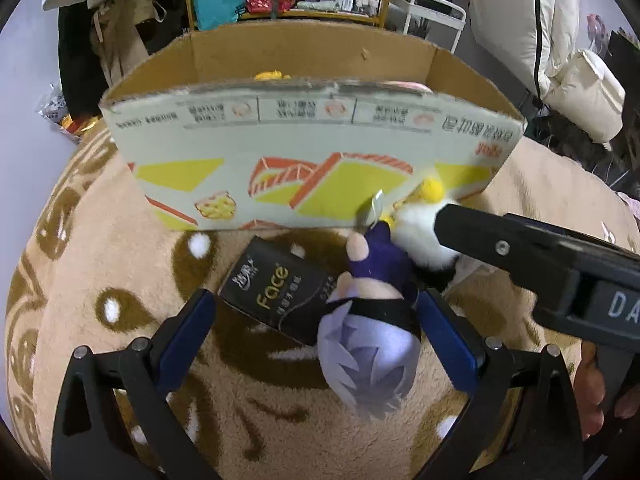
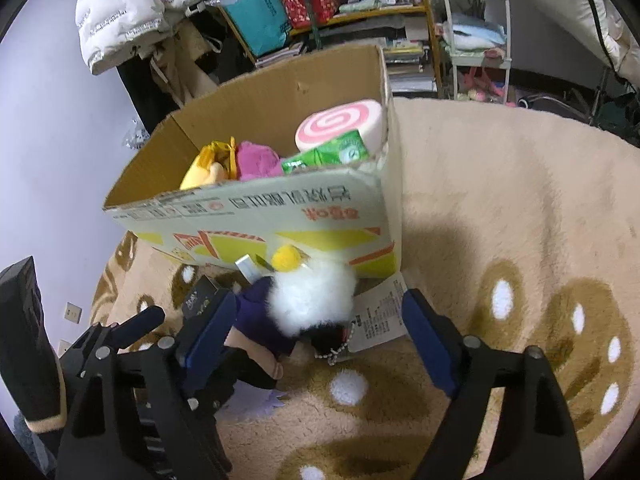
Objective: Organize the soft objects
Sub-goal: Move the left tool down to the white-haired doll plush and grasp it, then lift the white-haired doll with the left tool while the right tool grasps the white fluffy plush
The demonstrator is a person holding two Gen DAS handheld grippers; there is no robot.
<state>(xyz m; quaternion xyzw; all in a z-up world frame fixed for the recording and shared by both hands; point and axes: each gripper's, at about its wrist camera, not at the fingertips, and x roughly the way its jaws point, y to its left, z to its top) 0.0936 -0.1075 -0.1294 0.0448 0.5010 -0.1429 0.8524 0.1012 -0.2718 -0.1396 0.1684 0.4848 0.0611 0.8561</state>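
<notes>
I'm working in a lived-in home, likely a bedroom or living room. A fluffy tan rug (image 2: 500, 200) covers the floor, a puffy white jacket (image 2: 120, 8) hangs by the wall, and a yellow shelf (image 2: 400, 10) holds bags, bottles and books. A cardboard box (image 2: 280, 92) of plush toys sits on the rug.

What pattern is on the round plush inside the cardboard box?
Pink-and-white spiral on the round plush cushion, clearest in the right wrist view.

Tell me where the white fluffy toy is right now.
The white fluffy toy lies on the rug against the cardboard box front, beside the purple-clothed doll, between the open right gripper fingers.
</notes>
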